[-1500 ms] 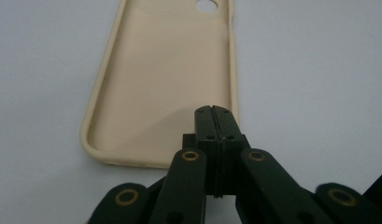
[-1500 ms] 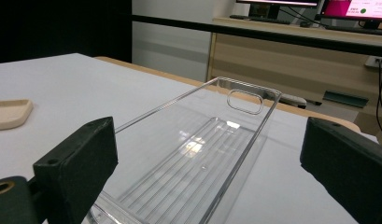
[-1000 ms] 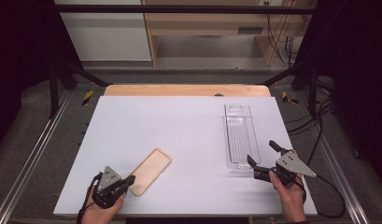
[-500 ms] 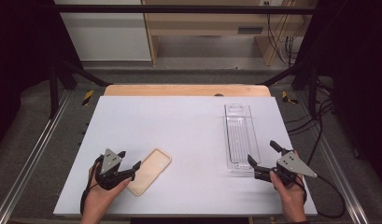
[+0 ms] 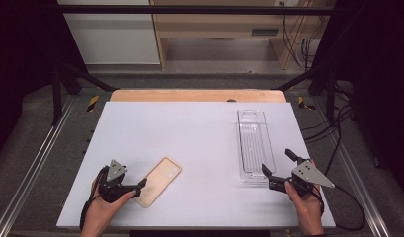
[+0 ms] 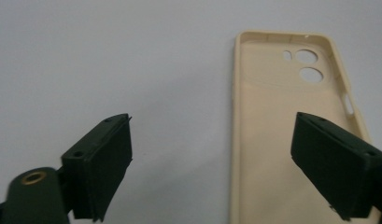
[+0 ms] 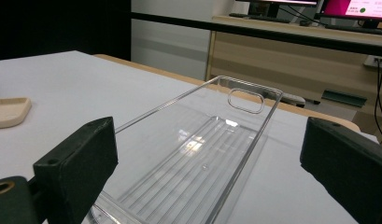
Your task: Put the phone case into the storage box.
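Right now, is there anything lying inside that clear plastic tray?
No. The clear tray holds nothing; through it show just its own ribbed floor and the white table.

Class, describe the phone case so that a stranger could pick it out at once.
Start at the white table and look to its near left part, by the left claw. The phone case lies there, hollow side up. Unlike the clear tray on the right, it is cream, opaque, with camera holes.

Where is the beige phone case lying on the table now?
In the high view the phone case lies flat, inside up, at the table's front left, just beside the open left gripper and far from the clear tray.
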